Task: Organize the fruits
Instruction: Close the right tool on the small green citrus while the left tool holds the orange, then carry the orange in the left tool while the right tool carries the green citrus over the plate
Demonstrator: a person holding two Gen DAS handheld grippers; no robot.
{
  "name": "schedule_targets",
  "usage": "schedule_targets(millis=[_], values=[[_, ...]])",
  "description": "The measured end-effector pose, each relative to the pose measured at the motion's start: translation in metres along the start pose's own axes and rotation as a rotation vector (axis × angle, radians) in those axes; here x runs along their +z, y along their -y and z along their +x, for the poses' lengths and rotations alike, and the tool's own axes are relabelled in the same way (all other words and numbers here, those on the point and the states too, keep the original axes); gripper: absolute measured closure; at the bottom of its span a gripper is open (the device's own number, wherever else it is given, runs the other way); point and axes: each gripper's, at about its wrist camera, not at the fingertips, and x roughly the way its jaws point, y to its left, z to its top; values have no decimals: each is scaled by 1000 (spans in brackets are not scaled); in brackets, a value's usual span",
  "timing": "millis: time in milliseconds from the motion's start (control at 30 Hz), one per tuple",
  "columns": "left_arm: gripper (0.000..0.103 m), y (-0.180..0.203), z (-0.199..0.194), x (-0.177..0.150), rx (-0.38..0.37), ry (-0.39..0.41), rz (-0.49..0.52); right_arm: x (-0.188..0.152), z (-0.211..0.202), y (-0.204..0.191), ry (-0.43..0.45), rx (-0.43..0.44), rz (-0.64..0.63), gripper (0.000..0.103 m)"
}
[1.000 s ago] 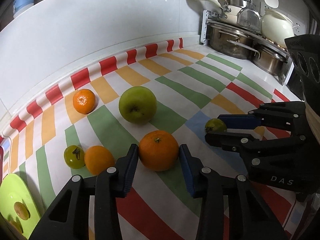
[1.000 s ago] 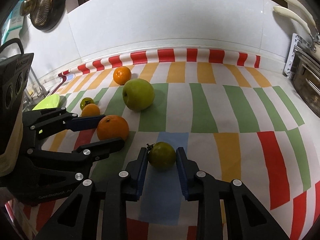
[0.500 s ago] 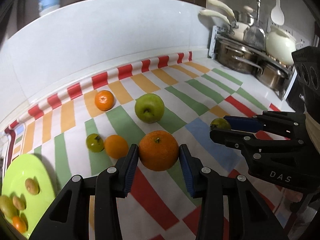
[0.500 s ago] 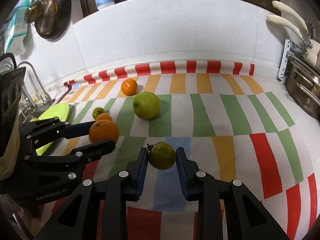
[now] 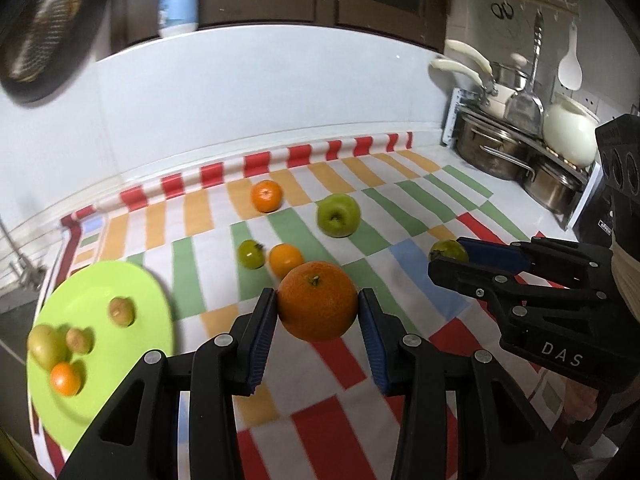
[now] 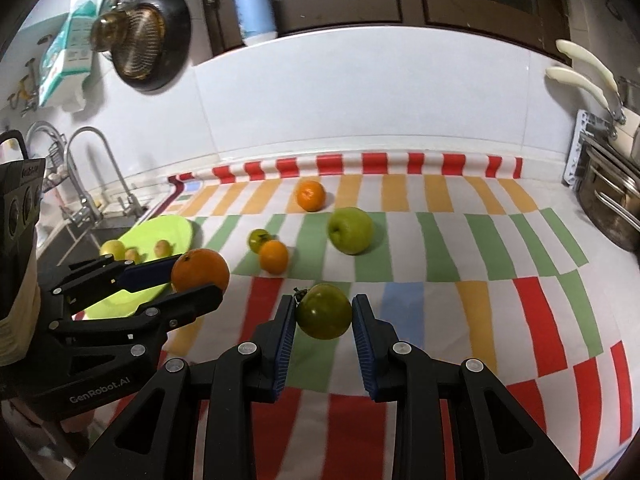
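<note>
Left gripper clamps one big orange between its blue pads, lifted clear of the striped cloth. Right gripper is clenched on one dark green round fruit, also off the cloth; in the left wrist view that fruit shows only partly past the right gripper's upper finger.

Count on the cloth: four loose fruits. One green apple toward the back right. One small orange behind it to the left, near the red-striped edge. One small green fruit and one mid-size orange touching or just beside each other, between the apple and the plate.

One lime-green plate sits at the left end of the cloth. On it: four pieces, blurred. One yellow-green fruit, two small brownish ones and, one small orange nearest the camera.

So two fruits held, four loose, four plated.

Background: two steel pots stacked on a rack at right, one white kettle above them, two cream pan handles, one blue-white bottle on the ledge, one dark pan with a strainer hanging on the wall, one faucet at far left.
</note>
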Motion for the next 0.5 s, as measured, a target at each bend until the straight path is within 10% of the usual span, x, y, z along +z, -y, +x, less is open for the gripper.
schedule_targets(millis=[500], values=[[62, -39, -58, -18, 119, 55, -71, 6, -12, -60, 44, 103, -89, 73]])
